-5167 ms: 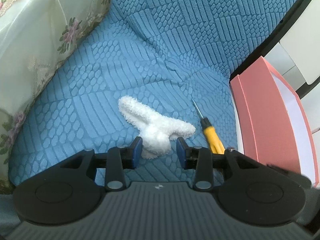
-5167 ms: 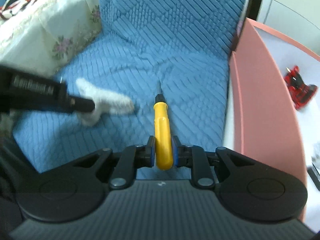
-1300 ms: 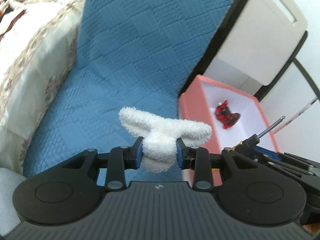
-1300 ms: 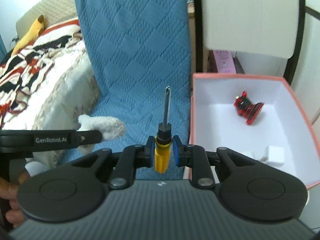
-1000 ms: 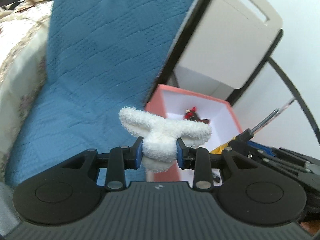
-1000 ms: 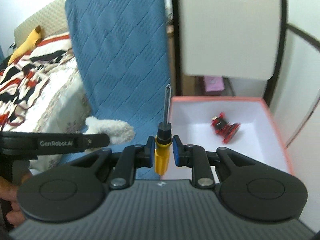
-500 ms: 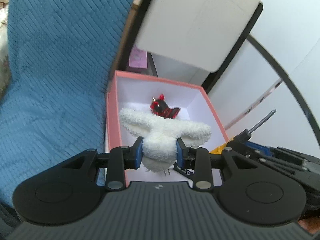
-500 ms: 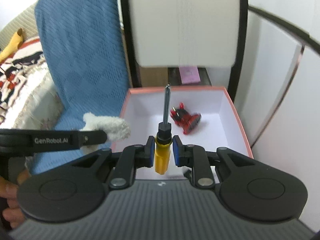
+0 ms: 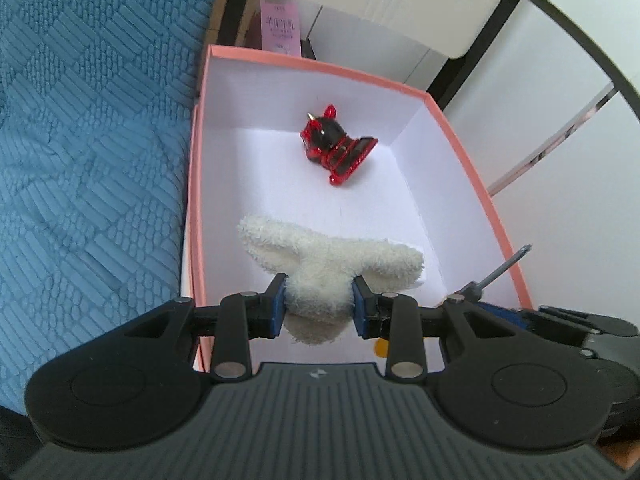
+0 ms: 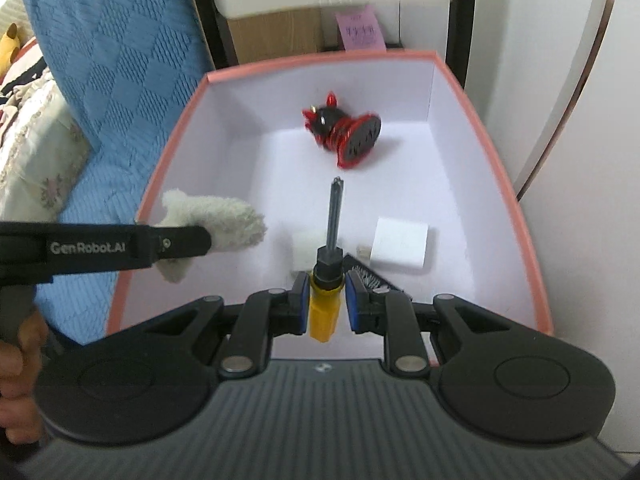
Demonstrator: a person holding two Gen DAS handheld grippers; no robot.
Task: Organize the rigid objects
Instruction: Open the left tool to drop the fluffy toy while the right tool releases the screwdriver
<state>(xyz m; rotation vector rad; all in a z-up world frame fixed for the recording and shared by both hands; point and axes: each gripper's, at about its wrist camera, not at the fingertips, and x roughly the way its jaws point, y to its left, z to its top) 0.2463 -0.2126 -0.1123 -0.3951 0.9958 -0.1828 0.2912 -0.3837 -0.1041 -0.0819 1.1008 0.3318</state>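
Over the pink box (image 9: 460, 136), the left gripper (image 9: 319, 304) is clamping a fluffy white toy (image 9: 332, 258) while the right gripper (image 10: 326, 306) is squeezing a yellow screwdriver (image 10: 325, 308). Inside, a red-and-black toy (image 10: 344, 136) is lying at 12 o'clock, with a white block (image 10: 399, 249) sitting nearer at 3.

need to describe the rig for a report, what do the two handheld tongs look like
Both tongs, left and right, are matte black plastic: a ribbed grey-black body, two round discs at the sides, jointed arms with silver rivets, and blue pads on the fingers. A small logo sits mid-body. Seen from the right wrist, the left tool's side reads "GenRobot.AI" in white, and a bare hand grips its handle. No cables or sleeves show.
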